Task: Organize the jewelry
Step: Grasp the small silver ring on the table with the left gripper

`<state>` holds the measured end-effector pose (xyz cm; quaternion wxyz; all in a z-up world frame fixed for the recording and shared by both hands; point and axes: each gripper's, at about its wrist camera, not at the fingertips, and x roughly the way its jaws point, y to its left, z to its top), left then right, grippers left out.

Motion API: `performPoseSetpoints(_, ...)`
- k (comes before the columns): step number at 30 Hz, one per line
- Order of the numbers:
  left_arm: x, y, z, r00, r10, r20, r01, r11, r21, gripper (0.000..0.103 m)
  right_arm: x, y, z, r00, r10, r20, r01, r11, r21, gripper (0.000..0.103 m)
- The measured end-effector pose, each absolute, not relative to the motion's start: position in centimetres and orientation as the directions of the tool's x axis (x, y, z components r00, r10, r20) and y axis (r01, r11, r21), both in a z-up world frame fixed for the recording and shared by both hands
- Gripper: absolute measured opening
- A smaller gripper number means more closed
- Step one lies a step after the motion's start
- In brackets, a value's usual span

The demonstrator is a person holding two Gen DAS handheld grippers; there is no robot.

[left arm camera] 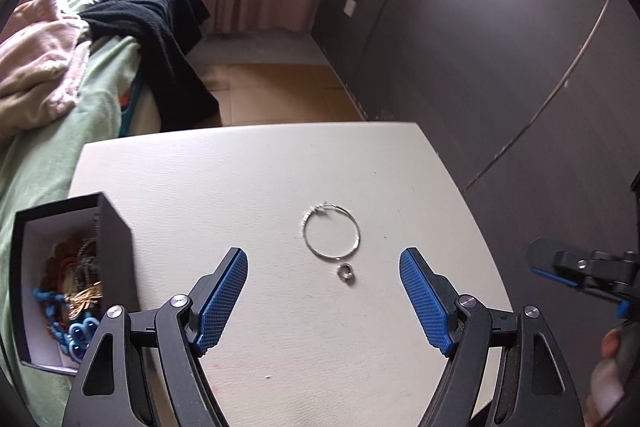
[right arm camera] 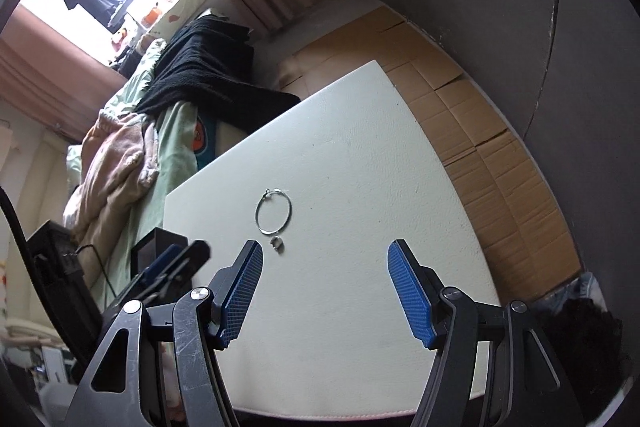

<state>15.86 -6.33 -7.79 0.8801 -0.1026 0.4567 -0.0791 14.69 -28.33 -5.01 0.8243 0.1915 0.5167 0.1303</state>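
Observation:
A thin silver bangle (left arm camera: 331,235) lies on the white table (left arm camera: 240,187), with a small silver ring (left arm camera: 345,272) just in front of it. Both also show in the right wrist view, the bangle (right arm camera: 273,213) and the ring (right arm camera: 277,243). A black jewelry box (left arm camera: 68,275) with a white lining stands at the table's left edge and holds blue, gold and red pieces. My left gripper (left arm camera: 323,269) is open and empty, hovering above the table with the ring between its fingers. My right gripper (right arm camera: 325,259) is open and empty, to the right of the jewelry.
A bed with green bedding (left arm camera: 52,155), a pink blanket (left arm camera: 36,67) and a black garment (left arm camera: 160,27) lies left of the table. Cardboard (right arm camera: 480,131) covers the floor beside a dark wall (left arm camera: 500,47). The black box (right arm camera: 160,247) shows behind the left gripper's fingers in the right wrist view.

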Motion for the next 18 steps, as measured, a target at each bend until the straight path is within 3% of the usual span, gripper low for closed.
performPoseSetpoints(9,17.9,-9.0,-8.0,0.528,-0.216,-0.821,0.074,0.975,-0.209,0.072,15.0,-30.8,-5.5,0.417,0.408,-0.812,0.005,0.893,0.451,0.066)
performPoseSetpoints(10,18.0,-9.1,-8.2,0.520,-0.222,-0.825,0.072,0.974,-0.217,0.069,15.0,-31.3,-5.8,0.412,0.401,-0.818,0.024,0.893,0.450,0.069)
performPoseSetpoints(13,18.0,-9.4,-8.9,0.509,-0.233,-0.828,0.082,0.971,-0.222,0.067,15.2,-32.2,-6.4,0.409,0.408,-0.816,0.072,0.877,0.474,0.094)
performPoseSetpoints(18,18.4,-10.2,-10.4,0.459,-0.228,-0.859,0.094,0.973,-0.208,0.053,15.7,-32.7,-7.4,0.394,0.392,-0.831,0.119,0.875,0.470,0.095)
